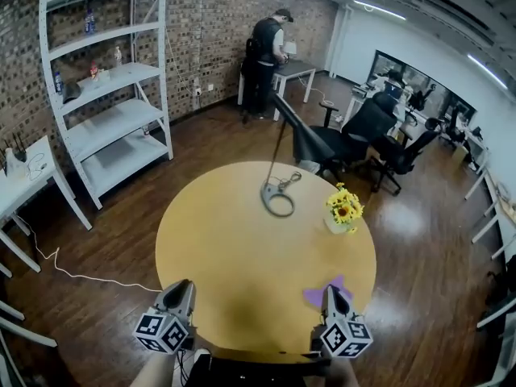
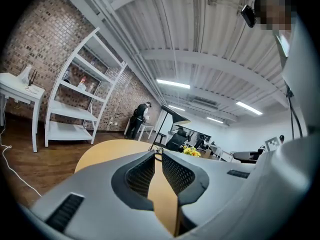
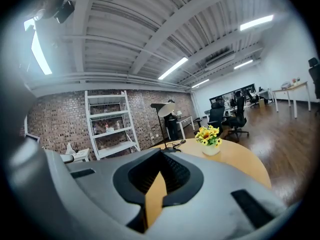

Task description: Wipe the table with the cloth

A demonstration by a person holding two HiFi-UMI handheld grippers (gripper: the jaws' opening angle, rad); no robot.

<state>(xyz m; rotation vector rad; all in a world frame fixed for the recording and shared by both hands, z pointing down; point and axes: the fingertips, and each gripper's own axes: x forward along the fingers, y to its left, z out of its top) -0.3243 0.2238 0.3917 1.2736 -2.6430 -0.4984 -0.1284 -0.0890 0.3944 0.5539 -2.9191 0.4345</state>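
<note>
Overhead, head view: purple cloth (image 1: 316, 297) lies on the round table (image 1: 242, 248) by its near edge, at the right gripper (image 1: 332, 290); contact unclear. This fits a cloth awaiting pickup or one set down after wiping. Good wiping keeps it flat and skirts the flowers (image 1: 344, 210). Left gripper (image 1: 184, 285) is level alongside.
Left gripper view: jaws slightly apart, empty.
Right gripper view: jaws pressed together, no cloth between, tipped slightly down.

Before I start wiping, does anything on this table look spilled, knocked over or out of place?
Nothing spilled or tipped. The flower pot stands upright; the lamp base sits flat, cord loose beside it. The purple cloth lies crumpled at the near edge beside the right gripper, not between its jaws.
</note>
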